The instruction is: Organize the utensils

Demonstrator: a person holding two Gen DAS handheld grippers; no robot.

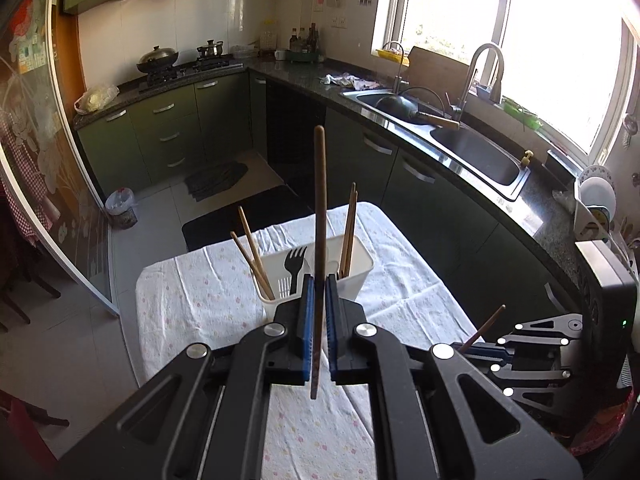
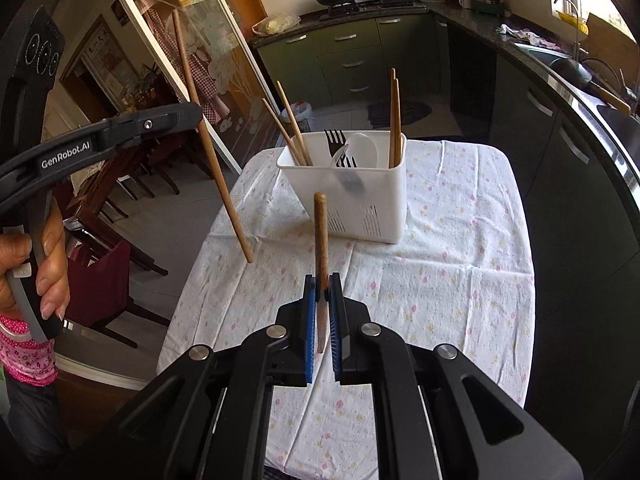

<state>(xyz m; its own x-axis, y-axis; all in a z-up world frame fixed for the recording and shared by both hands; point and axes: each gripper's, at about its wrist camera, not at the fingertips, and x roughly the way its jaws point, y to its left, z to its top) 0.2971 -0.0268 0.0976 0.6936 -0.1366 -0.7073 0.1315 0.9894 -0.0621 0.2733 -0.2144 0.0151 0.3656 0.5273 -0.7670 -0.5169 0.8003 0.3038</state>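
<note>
A white utensil holder (image 1: 360, 270) (image 2: 384, 200) stands on the clothed table. It holds wooden chopsticks (image 1: 256, 258) (image 2: 294, 130) at the left, another pair (image 2: 395, 120) at the right, a black fork (image 1: 295, 266) (image 2: 335, 138) and a white spoon (image 2: 362, 150). My left gripper (image 1: 319, 280) is shut on a long wooden chopstick (image 1: 319, 200), upright, above the table before the holder; it also shows in the right wrist view (image 2: 212, 152). My right gripper (image 2: 322, 280) is shut on another wooden chopstick (image 2: 320, 232), also visible in the left view (image 1: 482, 328).
The table has a white flowered cloth (image 2: 440, 280). A dark counter with a steel sink (image 1: 476, 152) curves along the right. Green cabinets (image 1: 168, 128) and a stove (image 1: 180, 68) are behind. A glass sliding door (image 2: 192, 40) and wooden chairs (image 2: 120, 184) are at the left.
</note>
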